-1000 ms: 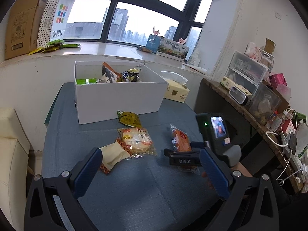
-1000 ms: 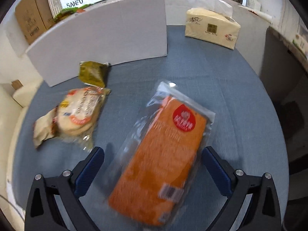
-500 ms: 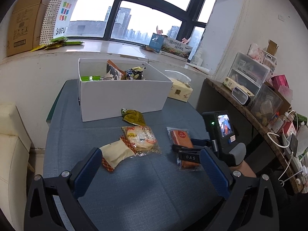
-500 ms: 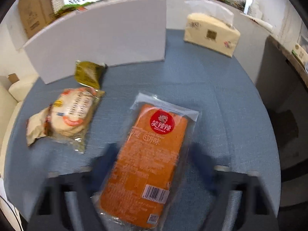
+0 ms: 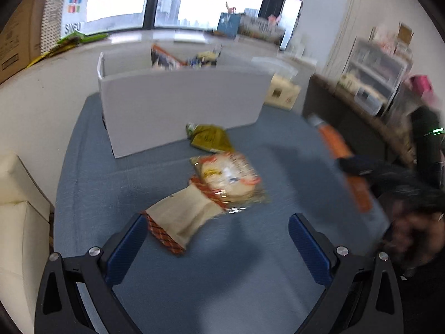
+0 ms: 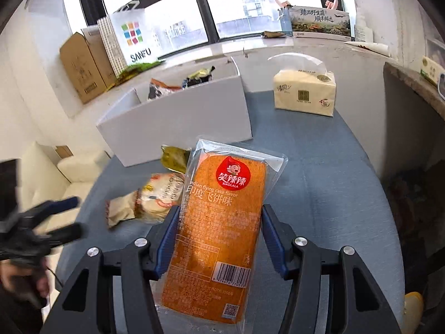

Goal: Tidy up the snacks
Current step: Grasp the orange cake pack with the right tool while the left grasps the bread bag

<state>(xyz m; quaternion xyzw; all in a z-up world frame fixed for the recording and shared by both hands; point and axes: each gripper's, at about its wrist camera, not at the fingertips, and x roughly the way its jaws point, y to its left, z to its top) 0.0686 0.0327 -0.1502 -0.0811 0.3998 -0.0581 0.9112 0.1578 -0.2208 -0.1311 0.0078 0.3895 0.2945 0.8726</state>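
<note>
An orange snack pack (image 6: 222,222) in clear wrap stands lifted off the blue table (image 6: 319,181), gripped between the pads of my right gripper (image 6: 221,214), whose jaws are closing on its sides. The left wrist view shows the same orange pack (image 5: 342,150) blurred at the right. My left gripper (image 5: 217,228) is open and low over the table with nothing between its fingers, just short of a beige packet (image 5: 180,217). A round cracker pack (image 5: 228,175) and a green packet (image 5: 210,139) lie beyond. Behind them stands a white box (image 5: 180,103) holding several snacks.
A tissue pack (image 6: 304,91) sits at the table's far right corner. Right of the table runs a dark counter (image 5: 347,111) with plastic drawers. A cream sofa (image 5: 16,208) is at the left. A cardboard box (image 6: 83,66) and paper bag stand on the windowsill.
My right gripper closed on the orange pack and raised it off the table. My left gripper sank and moved in towards the beige packet.
</note>
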